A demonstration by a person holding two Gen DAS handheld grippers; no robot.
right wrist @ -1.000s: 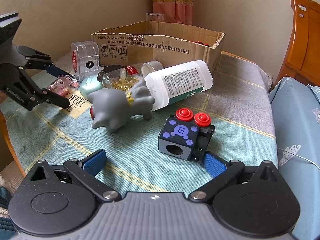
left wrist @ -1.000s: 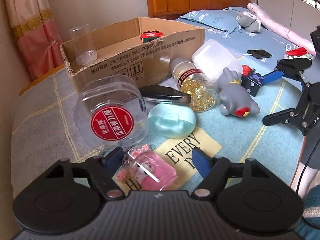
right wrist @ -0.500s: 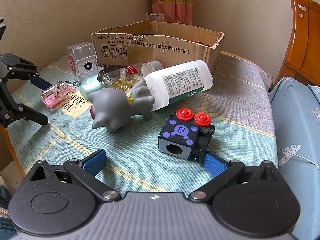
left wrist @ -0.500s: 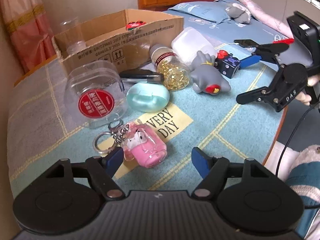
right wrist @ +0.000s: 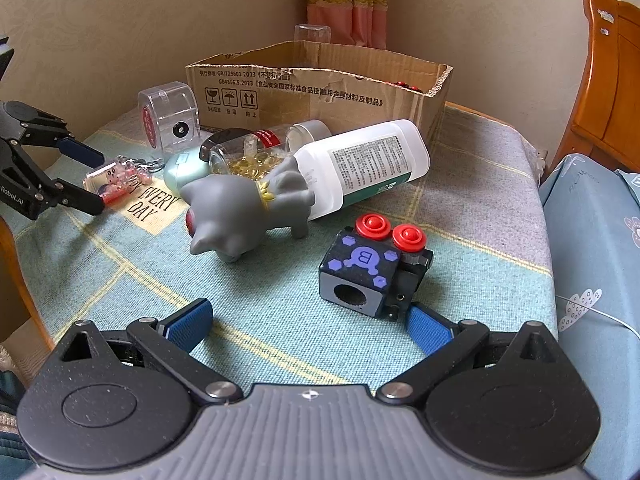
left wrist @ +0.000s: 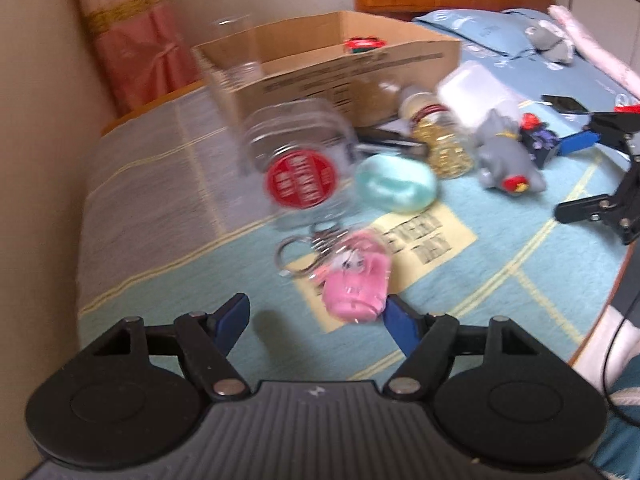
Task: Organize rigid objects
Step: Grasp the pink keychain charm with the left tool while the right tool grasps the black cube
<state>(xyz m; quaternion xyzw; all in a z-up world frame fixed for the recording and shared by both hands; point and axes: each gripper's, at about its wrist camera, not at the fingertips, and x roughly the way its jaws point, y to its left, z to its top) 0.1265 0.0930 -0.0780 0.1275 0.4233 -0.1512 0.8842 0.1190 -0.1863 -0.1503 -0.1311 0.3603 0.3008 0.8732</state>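
Observation:
My left gripper (left wrist: pixel 316 320) is open just short of a pink keychain charm (left wrist: pixel 356 280) with metal rings, which lies on the cloth near its right finger; it also shows in the right wrist view (right wrist: pixel 110 182). My right gripper (right wrist: pixel 308 326) is open, its right finger beside a black cube toy with red buttons (right wrist: pixel 370 268). A grey cat figure (right wrist: pixel 248 208), a white bottle (right wrist: pixel 360 168), a capsule jar (right wrist: pixel 256 152), a mint case (left wrist: pixel 396 190) and a clear red-labelled box (left wrist: pixel 300 168) lie in front of the open cardboard box (right wrist: pixel 320 80).
The table cloth (right wrist: pixel 120 272) ends at a wooden edge on the left. A clear cup (left wrist: pixel 236 52) stands by the box's far corner. A blue bed (right wrist: pixel 592 240) lies to the right, a wall and curtain behind.
My left gripper has swung left and turned, so the pink charm now sits toward its right finger; the left view is blurred by motion. The right gripper has not moved.

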